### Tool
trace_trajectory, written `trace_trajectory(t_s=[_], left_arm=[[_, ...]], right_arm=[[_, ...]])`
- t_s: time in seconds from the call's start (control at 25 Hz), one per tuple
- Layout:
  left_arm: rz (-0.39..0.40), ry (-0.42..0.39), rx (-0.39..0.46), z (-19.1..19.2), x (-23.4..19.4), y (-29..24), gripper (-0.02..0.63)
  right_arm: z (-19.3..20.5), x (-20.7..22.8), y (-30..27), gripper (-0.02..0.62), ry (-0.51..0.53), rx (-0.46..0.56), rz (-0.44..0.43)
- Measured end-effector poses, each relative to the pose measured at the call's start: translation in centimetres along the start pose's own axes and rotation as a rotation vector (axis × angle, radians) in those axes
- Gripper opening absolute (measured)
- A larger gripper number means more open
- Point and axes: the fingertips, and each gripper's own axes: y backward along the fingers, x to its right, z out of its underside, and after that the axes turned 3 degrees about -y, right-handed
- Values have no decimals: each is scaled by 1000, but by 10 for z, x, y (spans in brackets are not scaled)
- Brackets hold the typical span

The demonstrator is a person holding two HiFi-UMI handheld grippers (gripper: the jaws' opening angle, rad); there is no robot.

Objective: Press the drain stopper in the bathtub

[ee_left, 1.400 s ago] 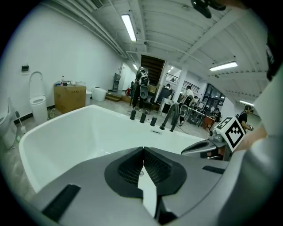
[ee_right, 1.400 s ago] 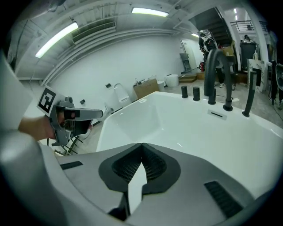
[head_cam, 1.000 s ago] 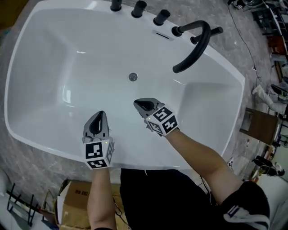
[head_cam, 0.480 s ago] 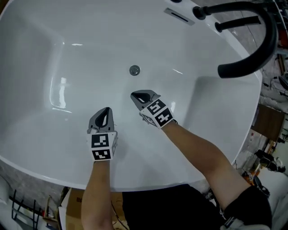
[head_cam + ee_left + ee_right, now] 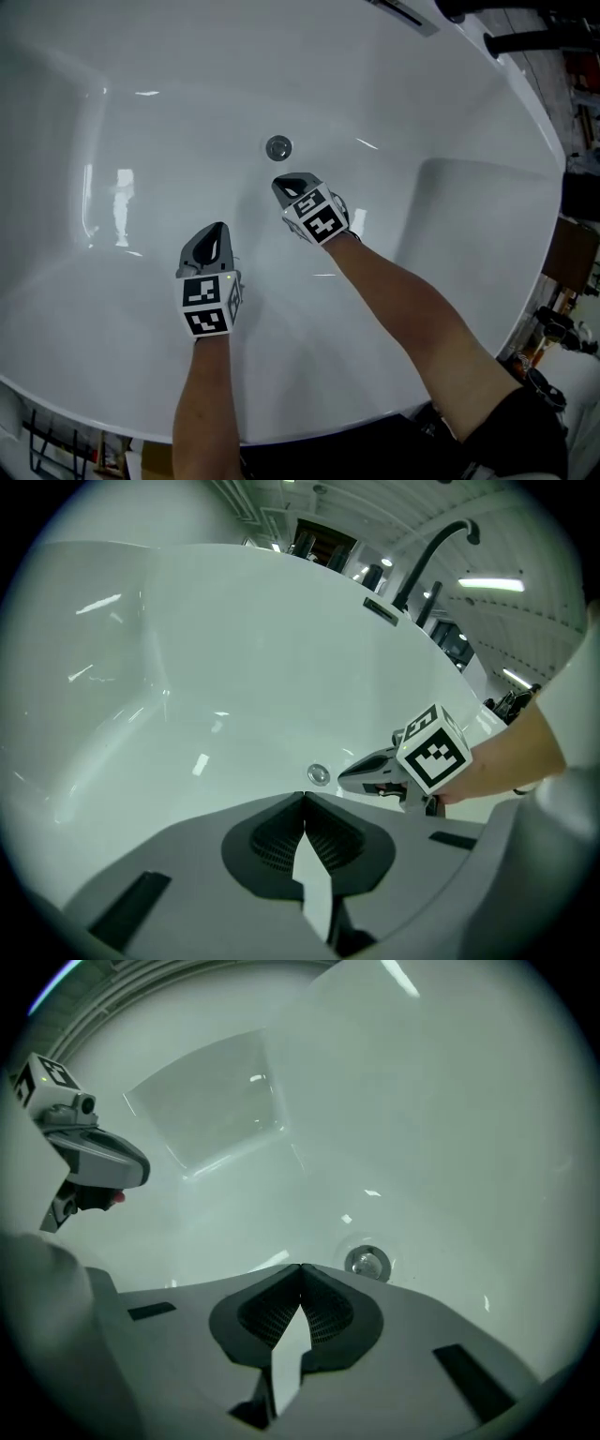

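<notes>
The round chrome drain stopper (image 5: 278, 147) sits in the floor of the white bathtub (image 5: 169, 112). My right gripper (image 5: 282, 184) hovers just short of it, jaws shut and empty; in the right gripper view the drain stopper (image 5: 367, 1263) lies just past the tips, a little to the right. My left gripper (image 5: 217, 229) is lower left, shut and empty, farther from the drain. In the left gripper view the drain stopper (image 5: 319, 774) shows ahead, with the right gripper (image 5: 349, 774) beside it.
A black faucet (image 5: 525, 37) and an overflow slot (image 5: 403, 13) sit on the tub's far right rim. The tub's curved walls rise on all sides. The left gripper (image 5: 141, 1168) shows at the left of the right gripper view.
The head camera has moved down into the tub. Both grippers reached deeper; the right gripper's tip has closed in on the drain stopper. Both stayed shut.
</notes>
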Motion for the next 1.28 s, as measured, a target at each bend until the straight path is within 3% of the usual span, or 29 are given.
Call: trace_trajectory(t_s=[0.2, 0.32, 0.56, 0.76, 0.92, 1.12, 1.28], left_arm=[[-2, 12, -7, 8, -15, -29, 12], [22, -50, -10, 6, -17, -43, 12], [68, -40, -12, 11, -20, -55, 12], [78, -101, -44, 22, -22, -60, 12], [61, -20, -32, 23, -32, -62, 12], [68, -49, -46, 32, -30, -68, 12], [69, -16, -23, 25, -28, -73, 12]], right_arm=[[-4, 40, -35, 15, 41, -16, 56], [-1, 58, -48, 15, 30, -51, 90], [-1, 76, -65, 15, 100, -97, 132], [6, 84, -81, 15, 134, -146, 153], [13, 87, -93, 15, 123, -193, 169], [14, 85, -96, 18, 185, -244, 219], [13, 87, -98, 20, 176, -269, 223]])
